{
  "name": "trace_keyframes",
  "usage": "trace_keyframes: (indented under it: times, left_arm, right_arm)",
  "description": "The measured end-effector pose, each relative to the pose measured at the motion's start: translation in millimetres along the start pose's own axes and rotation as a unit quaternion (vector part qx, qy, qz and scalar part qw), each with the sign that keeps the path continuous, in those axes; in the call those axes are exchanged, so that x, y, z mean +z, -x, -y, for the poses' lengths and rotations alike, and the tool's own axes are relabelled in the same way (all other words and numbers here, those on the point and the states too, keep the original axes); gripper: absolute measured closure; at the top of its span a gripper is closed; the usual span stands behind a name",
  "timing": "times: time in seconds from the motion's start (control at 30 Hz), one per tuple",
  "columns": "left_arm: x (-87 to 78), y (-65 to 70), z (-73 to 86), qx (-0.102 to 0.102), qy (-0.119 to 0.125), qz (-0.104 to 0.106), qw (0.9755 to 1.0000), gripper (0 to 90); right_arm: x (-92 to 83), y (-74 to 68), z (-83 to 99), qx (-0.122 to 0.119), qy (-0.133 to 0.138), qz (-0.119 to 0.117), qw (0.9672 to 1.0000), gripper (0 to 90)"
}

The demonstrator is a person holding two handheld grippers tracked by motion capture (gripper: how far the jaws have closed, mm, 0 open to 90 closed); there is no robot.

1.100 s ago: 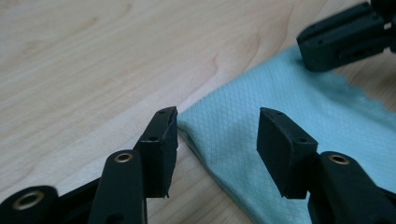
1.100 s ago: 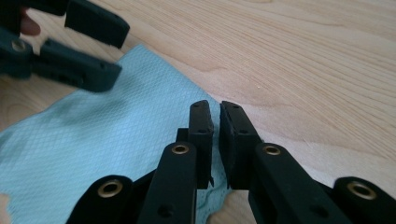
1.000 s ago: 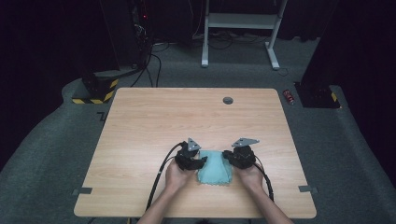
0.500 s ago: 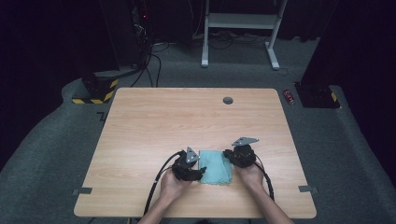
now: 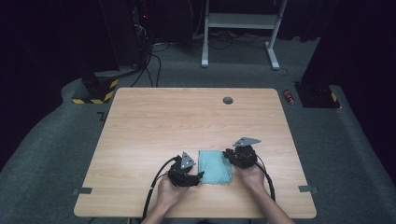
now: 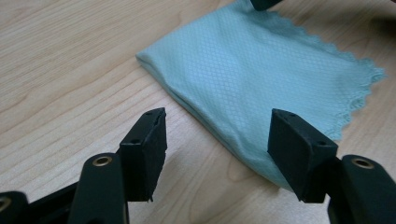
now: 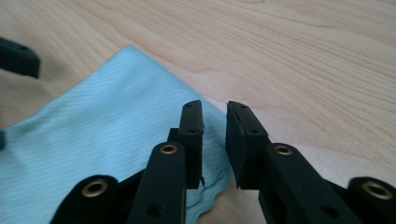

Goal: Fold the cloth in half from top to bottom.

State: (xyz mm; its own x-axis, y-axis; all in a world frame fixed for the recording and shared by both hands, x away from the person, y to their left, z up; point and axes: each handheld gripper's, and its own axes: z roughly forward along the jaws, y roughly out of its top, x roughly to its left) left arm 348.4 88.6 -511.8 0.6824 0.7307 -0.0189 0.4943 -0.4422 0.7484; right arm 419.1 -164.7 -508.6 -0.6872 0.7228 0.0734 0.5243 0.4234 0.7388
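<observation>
Left gripper [image 5: 196, 176]: held low over the desk [image 5: 154, 121] at the cloth's left edge, jaws wide apart after just opening further; in the left gripper view the folded edge of the cloth [image 6: 261, 79] lies between them, touched by neither pad.
Left hand [image 5: 167, 191]: wrapped round the gripper body, forearm coming in from the near edge, cable looping off to the left.
Cloth [image 5: 214, 166]: pale blue-green, folded flat into a rectangle, lying near the front edge of the desk between the two grippers; a scalloped hem shows along one side.
Right gripper [image 5: 229, 155]: at the cloth's upper right corner, jaws a narrow gap apart and just opening; in the right gripper view [image 7: 215, 140] nothing sits in the gap, and the cloth [image 7: 93, 140] lies below and to the left of the pads.
Right hand [image 5: 251, 173]: behind the gripper, cable trailing toward the near edge.
Desk: light wood grain, with a round grey cap [image 5: 228, 100] near the far edge.
</observation>
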Motion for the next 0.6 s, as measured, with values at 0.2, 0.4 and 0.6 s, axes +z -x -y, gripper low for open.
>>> trace_keyframes:
  times: [0.2,0.4,0.6]
  left_arm:
    - [-0.3,4.3,5.6,0.011,-0.007,-0.002,0.9999,36.8]
    - [-2.9,1.9,13.8,0.013,-0.019,-0.009,0.9997,36.7]
    - [-9.1,1.5,14.5,0.011,-0.009,-0.01,0.9998,36.9]
  right_arm:
    - [-14.0,-16.2,16.9,-0.019,0.001,-0.011,0.9998,67.9]
    - [-21.9,-28.1,38.2,-0.043,-0.006,-0.001,0.999,63.7]
    - [-31.1,-30.2,44.2,-0.044,0.005,0.003,0.999,63.1]
